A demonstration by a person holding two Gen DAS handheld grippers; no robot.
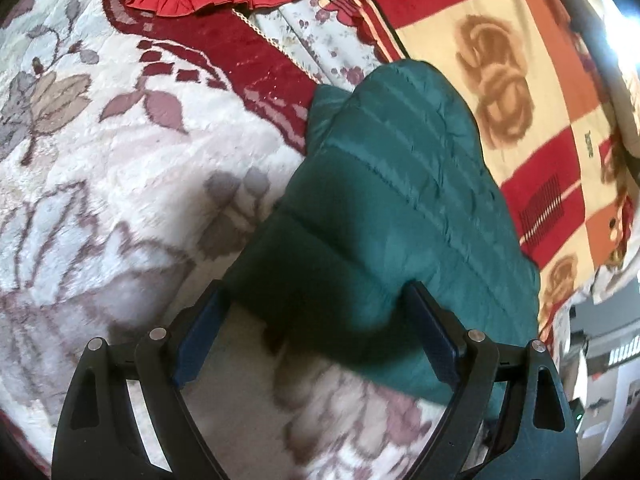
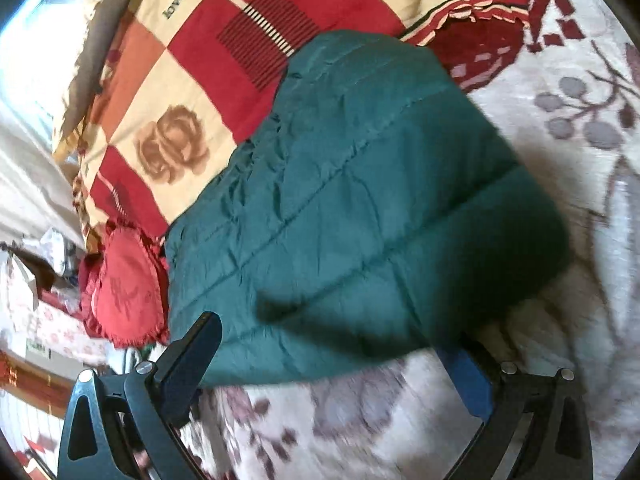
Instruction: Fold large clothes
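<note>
Black left claw (image 1: pixel 316 322), blue pads (image 1: pixel 198 334), silver screws

A dark green quilted puffer garment (image 1: pixel 400 216) (image 2: pixel 360 208) of thin, crinkled fabric lies on a bed; horizontal stitched channels run across its padded surface; it looks folded into a compact, roughly oblong bundle, with rounded puffy edges; its near end lifts slightly, casting a shadow beneath; in the left wrist view it stretches from near centre toward the far right; in the right wrist view it fills the middle, running toward the far side.
</note>
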